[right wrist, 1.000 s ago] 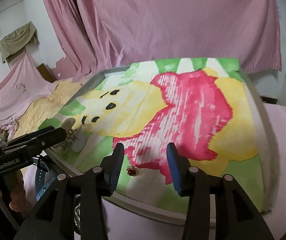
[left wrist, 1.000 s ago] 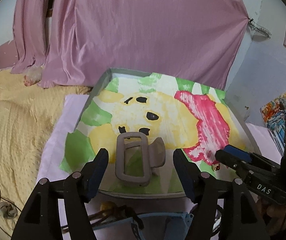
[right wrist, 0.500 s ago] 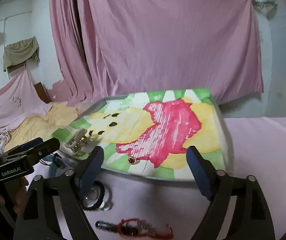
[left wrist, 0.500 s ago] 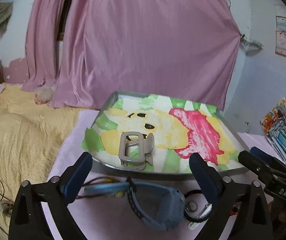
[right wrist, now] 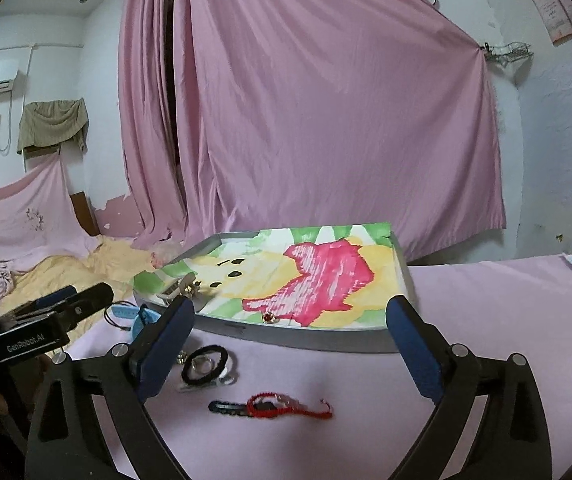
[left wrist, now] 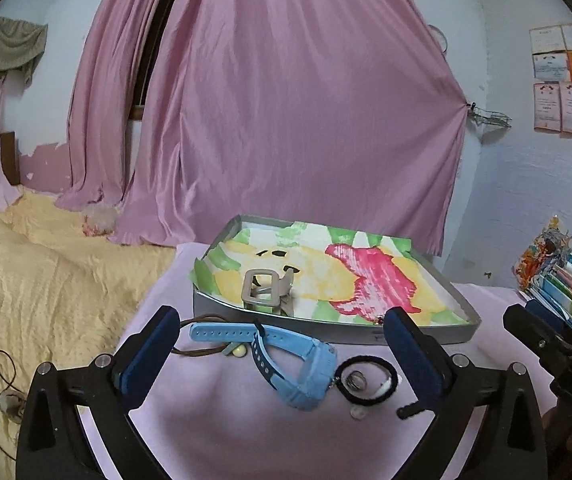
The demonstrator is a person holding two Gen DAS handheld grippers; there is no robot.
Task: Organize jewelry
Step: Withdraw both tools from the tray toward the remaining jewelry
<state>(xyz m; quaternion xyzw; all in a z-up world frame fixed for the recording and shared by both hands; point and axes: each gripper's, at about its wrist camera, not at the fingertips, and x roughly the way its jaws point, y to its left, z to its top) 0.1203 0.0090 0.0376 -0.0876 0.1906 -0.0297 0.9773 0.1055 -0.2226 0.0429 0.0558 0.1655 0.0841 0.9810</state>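
Observation:
A grey tray (left wrist: pixel 365 330) lined with a yellow, green and pink picture holds a beige hair claw (left wrist: pixel 264 290) and a small red-stone ring (right wrist: pixel 268 317). In front of it on the pink cloth lie a blue watch (left wrist: pixel 286 356), a black hair tie (left wrist: pixel 367 378) around a silver ring (left wrist: pixel 355 380), and a red cord bracelet (right wrist: pixel 286 404). My left gripper (left wrist: pixel 282 354) is open above the watch and holds nothing. My right gripper (right wrist: pixel 289 344) is open above the cloth between the tray (right wrist: pixel 309 338) and the bracelet, also holding nothing.
A yellow bedspread (left wrist: pixel 46 272) lies left of the pink cloth. Pink curtains (left wrist: pixel 286 120) hang behind the tray. A stack of books and papers (left wrist: pixel 561 280) sits at the right. A brown cord with a pale bead (left wrist: pixel 230 350) lies by the watch strap.
Both grippers have pulled back and up from the tray and opened wider. The hair claw and the red-stone ring stay in the tray; the loose items on the cloth have come into view.

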